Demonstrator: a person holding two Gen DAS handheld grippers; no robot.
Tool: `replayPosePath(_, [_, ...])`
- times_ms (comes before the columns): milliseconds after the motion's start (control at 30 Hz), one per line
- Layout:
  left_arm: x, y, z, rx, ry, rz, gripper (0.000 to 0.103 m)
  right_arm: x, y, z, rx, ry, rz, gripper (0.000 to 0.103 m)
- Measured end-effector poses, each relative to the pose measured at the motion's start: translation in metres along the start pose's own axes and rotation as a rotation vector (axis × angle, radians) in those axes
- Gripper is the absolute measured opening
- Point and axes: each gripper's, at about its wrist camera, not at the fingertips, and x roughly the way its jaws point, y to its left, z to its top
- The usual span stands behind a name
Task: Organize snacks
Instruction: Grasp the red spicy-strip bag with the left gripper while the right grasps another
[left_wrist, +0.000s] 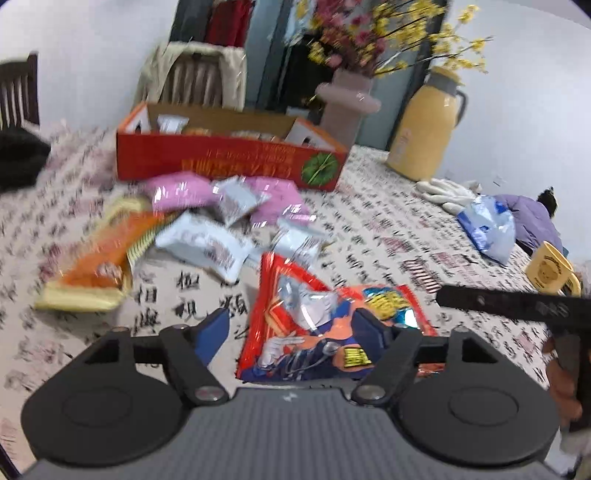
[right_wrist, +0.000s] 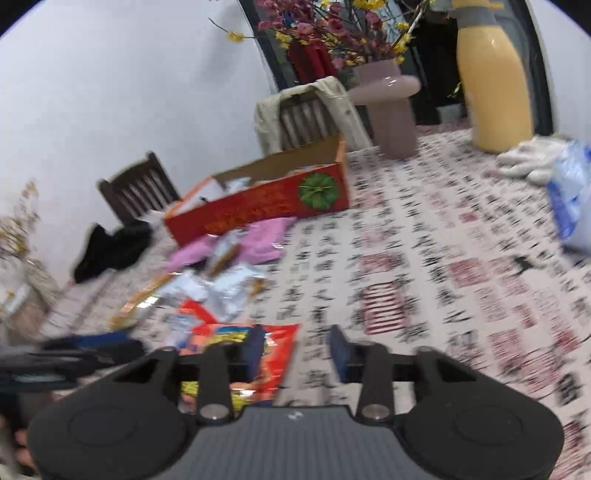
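A red cartoon snack bag (left_wrist: 317, 314) lies flat on the table right under my left gripper (left_wrist: 297, 334), which is open, its right finger over the bag. Pink, white and orange snack packets (left_wrist: 207, 221) lie scattered in front of an open red cardboard box (left_wrist: 229, 162) that holds some packets. In the right wrist view my right gripper (right_wrist: 297, 352) is open and empty; its left finger overlaps the red bag (right_wrist: 258, 354). The box (right_wrist: 266, 203) and the scattered packets (right_wrist: 225, 266) lie beyond, to the left.
A pink vase with flowers (left_wrist: 343, 107), a yellow thermos (left_wrist: 428, 125), white gloves (left_wrist: 443, 192), a blue bag (left_wrist: 487, 225) and a yellow mug (left_wrist: 550, 269) stand at the table's right. Chairs (right_wrist: 136, 188) stand behind the table. The tablecloth (right_wrist: 424, 277) is patterned.
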Motion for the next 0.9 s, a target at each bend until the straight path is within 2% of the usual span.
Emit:
replayPosePath(100, [0.013, 0.011, -0.003, -0.066, 0.035, -0.004, 0.072, 0.010, 0.003, -0.009, 0.018, 0.035, 0.035, 0.043])
replayPosePath(133, [0.012, 0.013, -0.004, -0.075, 0.024, -0.014, 0.071, 0.014, 0.004, -0.012, 0.022, 0.044, 0.037, 0.043])
replayPosePath(167, [0.011, 0.015, -0.005, -0.074, 0.026, -0.020, 0.066, 0.017, 0.003, -0.014, 0.032, 0.052, 0.043, 0.043])
replayPosePath(200, [0.010, 0.014, -0.006, -0.070, 0.030, -0.035, 0.056, 0.019, 0.002, -0.016, 0.051, 0.056, 0.054, 0.042])
replayPosePath(267, [0.007, 0.012, -0.008, -0.068, 0.038, -0.065, 0.050, 0.023, -0.003, -0.020, 0.102, 0.071, 0.087, 0.037])
replayPosePath(300, [0.005, 0.011, -0.010, -0.063, 0.035, -0.068, 0.043, 0.023, -0.004, -0.021, 0.112, 0.063, 0.086, 0.035])
replayPosePath(333, [0.003, 0.010, -0.011, -0.064, 0.031, -0.076, 0.039, 0.022, -0.004, -0.022, 0.111, 0.066, 0.086, 0.031])
replayPosePath(400, [-0.003, 0.009, -0.012, -0.076, 0.026, -0.084, 0.023, 0.018, -0.004, -0.024, 0.116, 0.066, 0.106, 0.020])
replayPosePath(433, [-0.006, 0.008, -0.012, -0.075, 0.020, -0.092, 0.019, 0.016, -0.002, -0.024, 0.113, 0.067, 0.118, 0.010])
replayPosePath(467, [-0.008, 0.006, -0.012, -0.069, 0.018, -0.096, 0.018, 0.013, 0.001, -0.023, 0.098, 0.064, 0.118, 0.007])
replayPosePath(567, [-0.010, 0.002, -0.011, -0.060, 0.022, -0.097, 0.011, 0.005, 0.011, -0.020, 0.051, 0.041, 0.093, 0.006])
replayPosePath(633, [-0.014, 0.002, -0.005, -0.062, 0.006, -0.118, 0.001, -0.001, 0.017, -0.012, 0.038, 0.021, 0.113, 0.006])
replayPosePath(767, [-0.029, 0.000, 0.025, -0.016, -0.079, -0.201, 0.001, -0.004, 0.036, 0.017, -0.042, -0.005, 0.162, 0.005])
replayPosePath(800, [-0.030, 0.001, 0.035, 0.000, -0.098, -0.201, 0.001, -0.003, 0.041, 0.026, -0.062, -0.011, 0.165, 0.005])
replayPosePath(900, [-0.025, 0.011, 0.054, -0.002, -0.131, -0.133, 0.004, 0.006, 0.056, 0.050, -0.141, -0.026, 0.138, 0.005])
